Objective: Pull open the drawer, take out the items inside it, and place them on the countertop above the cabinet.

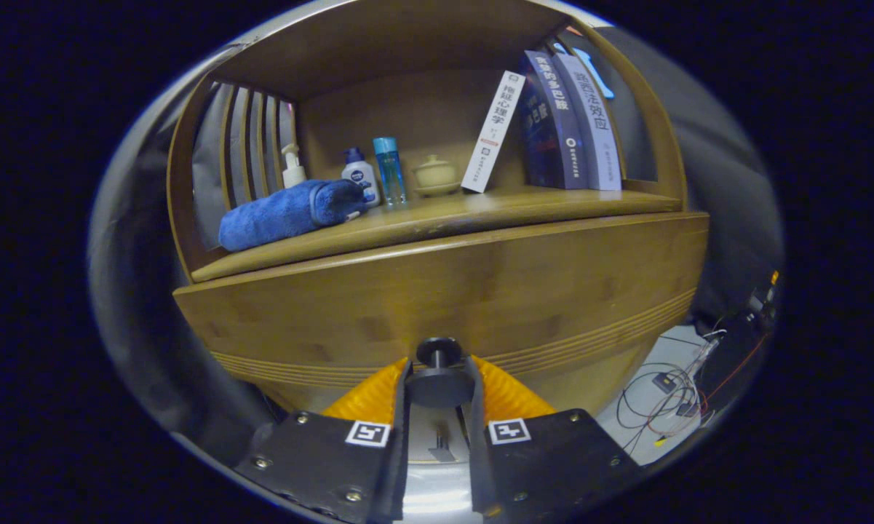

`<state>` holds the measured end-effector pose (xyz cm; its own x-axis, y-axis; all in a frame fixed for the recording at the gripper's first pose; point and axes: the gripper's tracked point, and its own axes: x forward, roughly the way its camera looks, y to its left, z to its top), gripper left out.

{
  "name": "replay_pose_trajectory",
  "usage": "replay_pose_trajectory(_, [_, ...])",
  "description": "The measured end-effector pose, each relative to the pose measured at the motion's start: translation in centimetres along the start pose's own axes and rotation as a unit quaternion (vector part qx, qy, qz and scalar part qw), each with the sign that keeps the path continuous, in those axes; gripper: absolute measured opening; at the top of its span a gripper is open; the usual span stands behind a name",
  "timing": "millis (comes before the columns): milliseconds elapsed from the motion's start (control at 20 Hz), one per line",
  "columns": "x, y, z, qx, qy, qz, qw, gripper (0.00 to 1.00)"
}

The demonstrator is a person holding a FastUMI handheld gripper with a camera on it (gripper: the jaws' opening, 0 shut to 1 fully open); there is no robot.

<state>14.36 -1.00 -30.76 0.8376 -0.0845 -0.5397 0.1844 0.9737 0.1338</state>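
Drawer knob (439, 370): dark and round, on a short stem from the drawer front, held between the two fingers.
Hand-held gripper (439, 386): clenched on the drawer knob, one finger pressing on each side of its disc.
Drawer (451, 298): wooden front with fine grooves along the lower edge; it stands out a little below the bench, so its inside is hidden.
Bench (437, 218): the wooden top of the cabinet, above the drawer, under an upper shelf board.
Blue towel (287, 212): rolled, lying at the left end of the bench.
Bottles: white pump bottle (292, 167), white bottle with blue cap (360, 175) with a round dark blue logo too small to read, clear blue bottle (390, 169), side by side behind the towel.
Lidded cup (436, 175): pale, on a saucer, in the middle.
Books (560, 124): a white one leaning, two dark and grey ones upright to its right; spines carry Chinese writing, which I cannot read surely.
Cables (669, 397): on the floor to the right of the cabinet.
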Motion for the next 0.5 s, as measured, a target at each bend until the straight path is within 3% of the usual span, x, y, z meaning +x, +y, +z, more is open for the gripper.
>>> replay_pose_trajectory(500, [-9.7,-1.5,-2.8,0.031,-0.024,-0.038,0.998,0.35])
